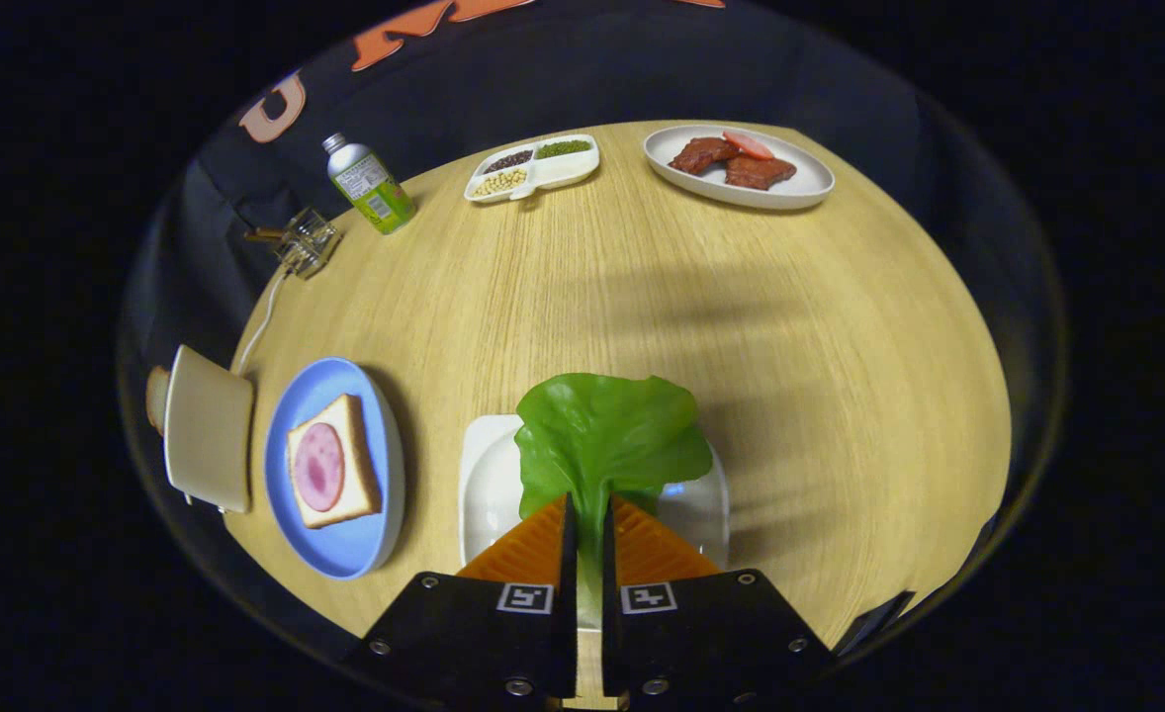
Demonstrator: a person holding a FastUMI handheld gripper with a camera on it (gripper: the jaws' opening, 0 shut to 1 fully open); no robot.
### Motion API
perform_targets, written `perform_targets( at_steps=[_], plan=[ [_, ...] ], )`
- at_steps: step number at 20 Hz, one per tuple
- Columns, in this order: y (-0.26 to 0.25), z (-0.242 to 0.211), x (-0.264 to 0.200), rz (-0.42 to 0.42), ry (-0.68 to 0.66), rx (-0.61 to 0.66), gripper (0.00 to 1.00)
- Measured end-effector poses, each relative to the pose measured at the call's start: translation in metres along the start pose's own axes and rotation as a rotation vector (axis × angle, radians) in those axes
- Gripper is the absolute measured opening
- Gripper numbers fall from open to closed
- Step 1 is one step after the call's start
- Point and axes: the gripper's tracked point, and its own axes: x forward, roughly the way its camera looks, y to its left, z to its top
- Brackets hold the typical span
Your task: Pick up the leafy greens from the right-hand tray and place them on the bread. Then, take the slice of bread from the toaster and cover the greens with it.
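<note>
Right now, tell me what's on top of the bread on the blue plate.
One round pink slice of meat lies on the bread. No greens there: the leaf is clamped in the gripper above the white tray.

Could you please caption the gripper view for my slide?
Hand-held gripper shut on lettuce leaf above white tray, beside bread on blue plate.

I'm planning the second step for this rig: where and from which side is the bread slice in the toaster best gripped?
Grip the slice's exposed edge, the part standing out of the toaster, coming in along the slot, fingers across its thin faces. The gripper is shut on the leafy greens over the white tray.
</note>
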Motion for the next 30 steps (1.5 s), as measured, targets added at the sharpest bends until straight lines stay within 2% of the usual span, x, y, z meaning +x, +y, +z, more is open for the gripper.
perform_targets(
  at_steps=[3, 16, 30],
  plan=[
    [0.002, 0.007, -0.011, -0.007, -0.045, -0.041, 0.1],
    [0.093, 0.019, -0.058, 0.119, -0.136, -0.199, 0.1],
    [0.191, 0.008, -0.048, 0.259, -0.116, -0.289, 0.1]
  ],
)
